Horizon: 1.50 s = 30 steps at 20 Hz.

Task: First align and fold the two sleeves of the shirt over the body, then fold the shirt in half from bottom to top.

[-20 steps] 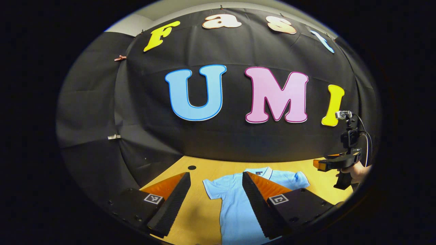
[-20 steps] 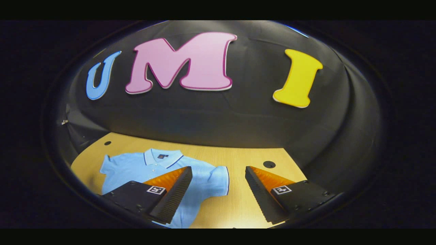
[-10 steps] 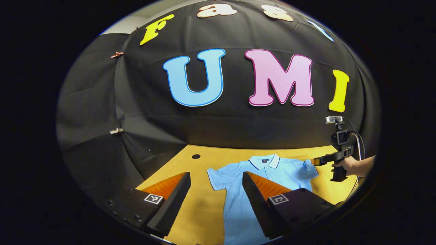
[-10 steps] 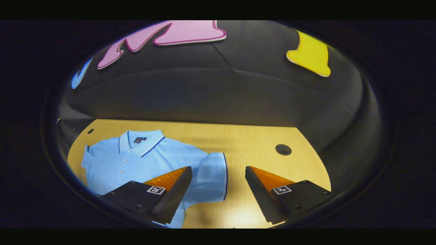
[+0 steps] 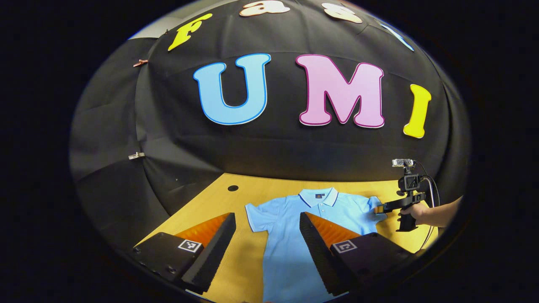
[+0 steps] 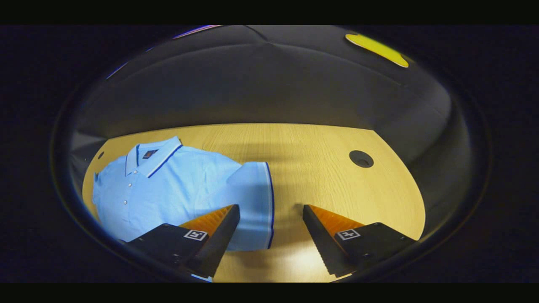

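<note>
One light-blue short-sleeved polo shirt [image 5: 290, 235] lies flat on the wooden tabletop [image 6: 320, 168], both sleeves unfolded. Two grippers: left gripper [image 5: 268, 221] spread; right gripper [image 6: 271, 210] spread, straddling one sleeve's cuff [image 6: 263, 202].

Shirt [image 5: 290, 235] lies flat on the table [image 5: 210, 206], collar toward the back wall. My left gripper [image 5: 267, 219] sits over one sleeve, my right gripper [image 6: 270, 210] beside the other.

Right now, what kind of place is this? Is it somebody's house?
Probably not a house: it looks like a recording booth. A black cloth wall hangs behind a bare pale wooden table, where a light blue polo shirt lies flat.
</note>
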Motion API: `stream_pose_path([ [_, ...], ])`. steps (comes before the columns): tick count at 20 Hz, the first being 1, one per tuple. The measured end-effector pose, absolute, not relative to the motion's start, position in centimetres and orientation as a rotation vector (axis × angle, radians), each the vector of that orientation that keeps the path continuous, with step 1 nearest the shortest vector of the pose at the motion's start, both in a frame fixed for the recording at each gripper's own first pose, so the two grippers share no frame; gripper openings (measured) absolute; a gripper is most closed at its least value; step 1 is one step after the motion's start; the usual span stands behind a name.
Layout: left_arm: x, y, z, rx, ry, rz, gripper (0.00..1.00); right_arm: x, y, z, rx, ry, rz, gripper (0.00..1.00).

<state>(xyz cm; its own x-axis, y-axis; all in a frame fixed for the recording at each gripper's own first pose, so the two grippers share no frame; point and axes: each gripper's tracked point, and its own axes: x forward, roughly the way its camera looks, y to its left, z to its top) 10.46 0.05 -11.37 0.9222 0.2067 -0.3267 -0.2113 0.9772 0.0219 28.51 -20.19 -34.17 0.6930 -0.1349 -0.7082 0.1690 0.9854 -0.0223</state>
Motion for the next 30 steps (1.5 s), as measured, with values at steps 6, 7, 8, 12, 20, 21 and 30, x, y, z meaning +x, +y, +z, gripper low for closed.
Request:
stream_pose_path([
  [6,10.5,-0.6,-11.3,-0.029,0.328,0.202,0.97,28.8,-19.1,-34.3,0.051,0.771,-0.130,0.38],
  [7,10.5,-0.5,-11.3,-0.032,0.327,0.202,0.97,28.8,-18.9,-34.0,0.054,0.766,-0.130,0.29],
  [8,10.4,-0.5,-11.4,-0.033,0.327,0.203,0.97,28.9,-19.0,-34.1,0.057,0.769,-0.139,0.07],
  [12,9.5,0.0,-12.2,-0.038,0.342,0.214,0.97,29.1,-19.0,-33.9,0.065,0.769,-0.183,0.00],
  [20,7.9,1.3,-12.8,-0.072,0.342,0.233,0.97,30.4,-15.4,-27.2,-0.155,0.613,-0.136,0.05],
  [21,7.7,1.5,-12.7,-0.074,0.341,0.235,0.97,30.4,-14.4,-26.6,-0.195,0.601,-0.118,0.07],
  [30,3.8,5.8,-15.0,-0.131,0.362,0.287,0.97,27.1,3.6,-26.4,-0.448,0.530,0.245,0.11],
])
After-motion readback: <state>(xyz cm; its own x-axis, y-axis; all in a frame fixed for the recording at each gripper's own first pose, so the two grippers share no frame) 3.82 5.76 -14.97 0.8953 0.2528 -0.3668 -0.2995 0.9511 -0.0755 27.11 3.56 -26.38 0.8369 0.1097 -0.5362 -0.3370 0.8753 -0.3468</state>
